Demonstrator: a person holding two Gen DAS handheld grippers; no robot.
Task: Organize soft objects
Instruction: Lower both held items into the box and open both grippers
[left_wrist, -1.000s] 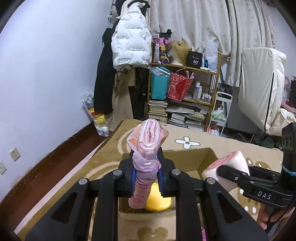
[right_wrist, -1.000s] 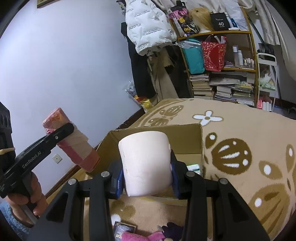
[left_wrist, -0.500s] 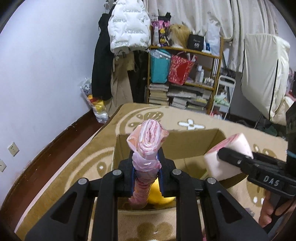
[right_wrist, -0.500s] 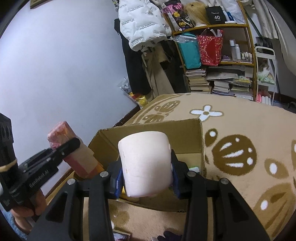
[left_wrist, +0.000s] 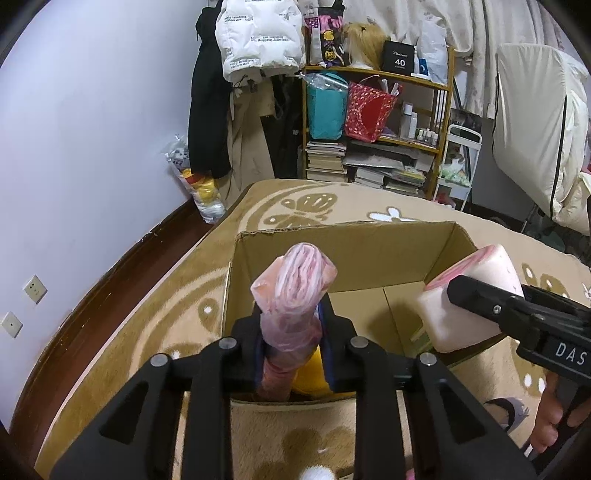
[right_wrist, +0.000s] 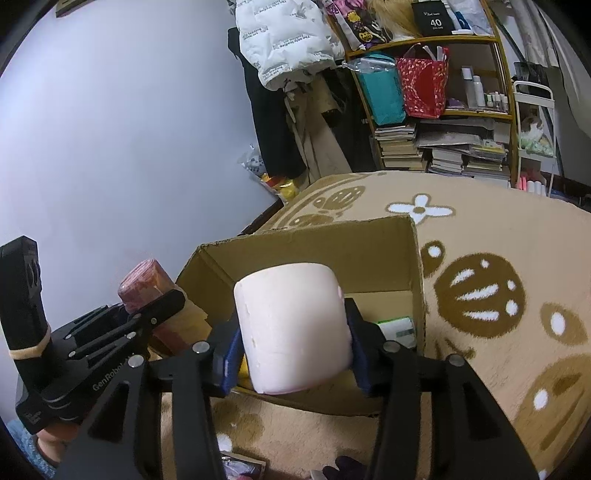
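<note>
One cardboard box (left_wrist: 343, 254), two soft rolls (left_wrist: 295, 291) (right_wrist: 295, 325), perhaps more inside.

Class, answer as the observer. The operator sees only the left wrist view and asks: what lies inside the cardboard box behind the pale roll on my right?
Observer: A green-and-white packet lies on the floor of the brown cardboard box, near its right wall.
Operator: Is the roll printed on your side?
Observer: No, the pale pink cylindrical roll looks plain there.
Operator: Anything on the carpet nearer than the box?
Observer: A dark purple fuzzy item, on the tan patterned carpet.
</note>
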